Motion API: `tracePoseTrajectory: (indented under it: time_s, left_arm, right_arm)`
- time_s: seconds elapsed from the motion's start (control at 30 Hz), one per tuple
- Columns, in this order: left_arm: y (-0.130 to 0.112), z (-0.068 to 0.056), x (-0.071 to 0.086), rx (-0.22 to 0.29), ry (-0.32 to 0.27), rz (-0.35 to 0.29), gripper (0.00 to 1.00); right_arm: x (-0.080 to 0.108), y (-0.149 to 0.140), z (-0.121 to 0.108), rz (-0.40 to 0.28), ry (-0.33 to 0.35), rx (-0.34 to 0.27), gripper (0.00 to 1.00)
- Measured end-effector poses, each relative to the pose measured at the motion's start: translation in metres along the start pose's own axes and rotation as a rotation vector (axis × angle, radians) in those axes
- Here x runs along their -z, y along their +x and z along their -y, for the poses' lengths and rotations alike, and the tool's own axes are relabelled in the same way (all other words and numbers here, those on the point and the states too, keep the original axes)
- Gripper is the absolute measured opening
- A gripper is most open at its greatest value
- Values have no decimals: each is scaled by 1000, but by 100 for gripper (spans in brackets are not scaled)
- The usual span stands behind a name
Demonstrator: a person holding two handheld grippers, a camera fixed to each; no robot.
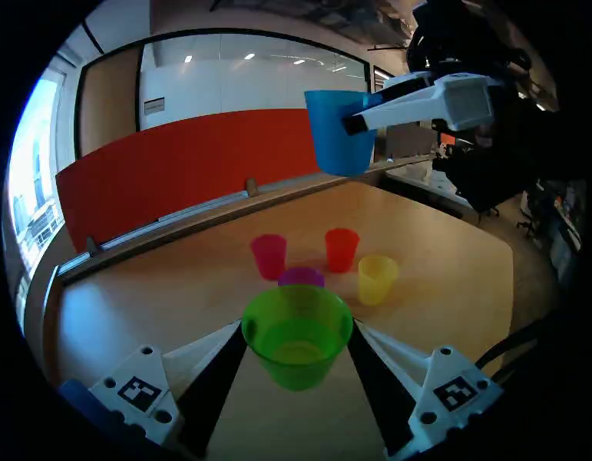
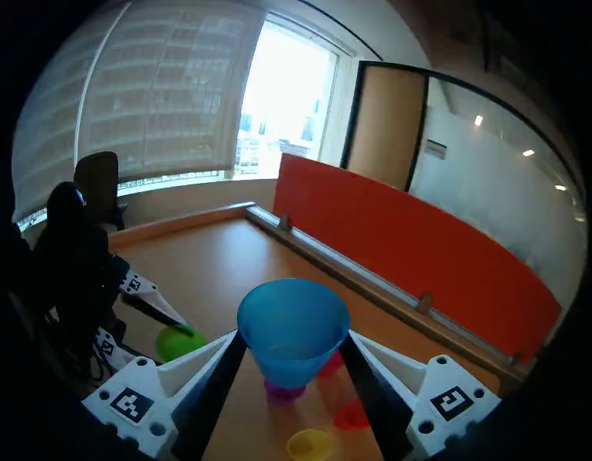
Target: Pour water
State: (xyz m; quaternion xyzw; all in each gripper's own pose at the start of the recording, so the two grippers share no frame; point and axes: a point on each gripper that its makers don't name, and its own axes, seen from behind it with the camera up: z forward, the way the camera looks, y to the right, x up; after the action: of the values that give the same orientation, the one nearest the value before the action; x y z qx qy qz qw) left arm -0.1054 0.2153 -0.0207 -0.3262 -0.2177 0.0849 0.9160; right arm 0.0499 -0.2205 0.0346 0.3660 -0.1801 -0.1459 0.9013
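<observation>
Now: left gripper (image 1: 297,332) pinches green cup (image 1: 296,353), low by table (image 1: 449,253). Right gripper (image 2: 292,339) pinches blue cup (image 2: 293,319), raised, upright. Advice: bring blue rim over green mouth, tilt slowly, hold green cup level.

Translucent plastic cups (image 1: 297,344), wood-grain table (image 1: 449,269)

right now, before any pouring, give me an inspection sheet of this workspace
surface: wooden table, light brown
job's things: green cup held low over the table; blue cup held high, roughly upright
clutter: pink cup, red cup, yellow cup, purple cup grouped on the table
claws: left claw shut on green cup; right claw shut on blue cup
cables: one dark cable, likely, past the table's near corner
surroundings: red partition along the table's far edge, window, office chair
</observation>
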Motion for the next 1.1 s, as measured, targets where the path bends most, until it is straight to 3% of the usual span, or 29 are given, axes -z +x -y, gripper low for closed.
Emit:
tracePoseTrajectory:
  time_s: [0.67, 1.1]
  left_arm:
    - [-54, 3, -45, -1, -5, 86, 87]
    - [-76, 7, -61, 10, -15, 131, 87]
  right_arm:
    - [-16, -16, 3, 42, 21, -18, 89]
    - [-27, -25, 4, 69, 44, -10, 89]
